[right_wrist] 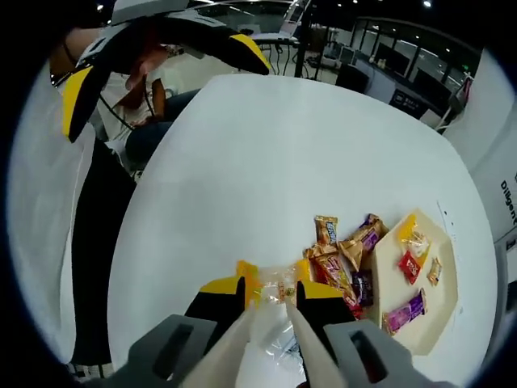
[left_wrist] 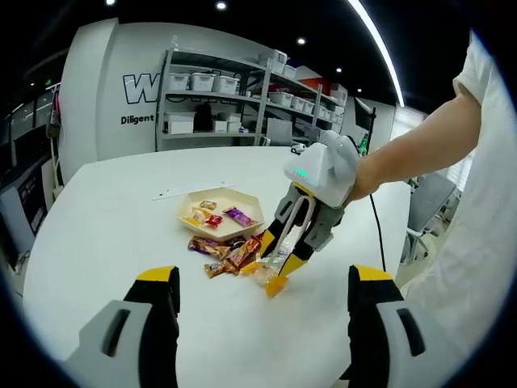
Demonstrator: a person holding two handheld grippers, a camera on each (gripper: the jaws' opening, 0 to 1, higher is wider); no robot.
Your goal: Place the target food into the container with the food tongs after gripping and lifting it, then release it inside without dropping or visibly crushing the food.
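Note:
A clear-wrapped candy with orange ends (left_wrist: 273, 280) (right_wrist: 277, 288) lies on the white table (left_wrist: 105, 234). My right gripper (right_wrist: 271, 293) (left_wrist: 284, 252) is shut on metal food tongs (left_wrist: 300, 214) (right_wrist: 242, 343), whose tips close around that candy right at the table top. Just beyond it is a pile of several wrapped candies (left_wrist: 229, 253) (right_wrist: 338, 260). Behind the pile sits a beige hexagonal tray (left_wrist: 242, 198) (right_wrist: 447, 267) holding several candies. My left gripper (left_wrist: 265, 283) (right_wrist: 161, 73) hangs open above the near table edge with nothing between its jaws.
A person's arm (left_wrist: 404, 153) reaches in from the right, carrying the right gripper. A paper strip (left_wrist: 182, 191) lies on the table past the tray. Shelves with white bins (left_wrist: 226, 105) stand against the far wall. Chairs (left_wrist: 428, 210) stand beside the table.

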